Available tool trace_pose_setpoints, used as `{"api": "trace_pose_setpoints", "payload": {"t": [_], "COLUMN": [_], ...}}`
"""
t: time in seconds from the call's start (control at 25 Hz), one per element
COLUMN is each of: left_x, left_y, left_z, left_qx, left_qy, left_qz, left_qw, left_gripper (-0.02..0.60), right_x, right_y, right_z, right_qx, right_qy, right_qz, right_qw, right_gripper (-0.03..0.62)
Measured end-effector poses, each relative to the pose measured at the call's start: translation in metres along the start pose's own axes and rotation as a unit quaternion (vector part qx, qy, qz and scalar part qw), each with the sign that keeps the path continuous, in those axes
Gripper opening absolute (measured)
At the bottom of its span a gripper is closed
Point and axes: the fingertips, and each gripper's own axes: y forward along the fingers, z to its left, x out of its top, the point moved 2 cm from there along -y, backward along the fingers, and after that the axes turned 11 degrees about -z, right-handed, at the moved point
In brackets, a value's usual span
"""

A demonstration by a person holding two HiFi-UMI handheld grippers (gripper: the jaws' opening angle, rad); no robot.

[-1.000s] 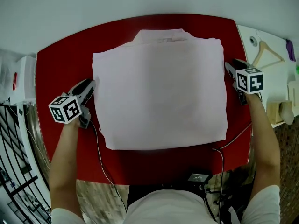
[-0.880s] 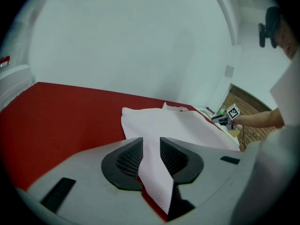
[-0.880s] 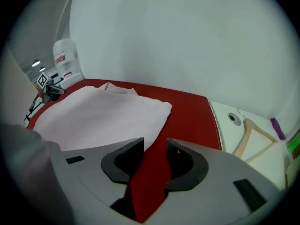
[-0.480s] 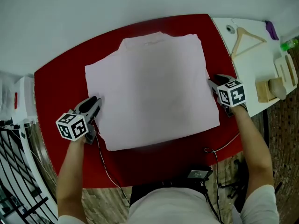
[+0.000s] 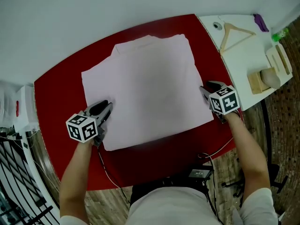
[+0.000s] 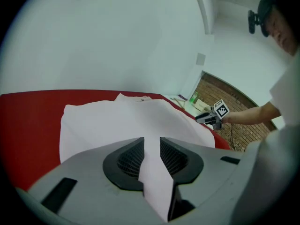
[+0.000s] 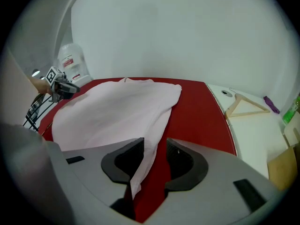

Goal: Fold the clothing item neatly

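A pale pink folded shirt (image 5: 140,88) lies flat on the red table (image 5: 56,93), collar end away from me. My left gripper (image 5: 105,109) is at the shirt's left edge near the near-left corner. In the left gripper view the fabric (image 6: 117,121) fills the narrow gap between the jaws (image 6: 151,149), which are shut on it. My right gripper (image 5: 205,89) is at the right edge near the near-right corner. In the right gripper view a strip of the shirt (image 7: 117,111) runs between its jaws (image 7: 154,153) along one pad, with red table showing beside the other, so it is open.
A white side table (image 5: 243,55) at the right carries a wooden hanger (image 5: 234,32) and wooden blocks (image 5: 265,78). Cables (image 5: 105,168) and a black box (image 5: 199,175) lie at the near table edge. A metal rack (image 5: 14,172) stands at the left.
Both grippers have travelled along the shirt's side edges toward me, from the upper sides to near the near corners. The head view has swung, so the table looks turned.
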Motion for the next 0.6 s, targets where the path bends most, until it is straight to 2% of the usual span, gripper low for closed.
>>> {"api": "trace_pose_setpoints", "payload": {"t": [0.32,0.6], "left_x": [-0.005,-0.001], "left_y": [0.022,0.051], "left_z": [-0.046,-0.110], "left_qx": [-0.017,-0.067], "left_qy": [0.001,0.029], "left_qz": [-0.004,0.002], "left_qw": [0.9999,0.9973], "left_gripper": [0.091,0.091], "right_x": [-0.010,-0.013], "right_y": [-0.010,-0.032], "right_z": [0.010,0.021], "right_qx": [0.024,0.043], "right_qy": [-0.010,-0.006], "right_qz": [-0.024,-0.053], "right_qw": [0.999,0.998], "right_gripper": [0.127,0.127]}}
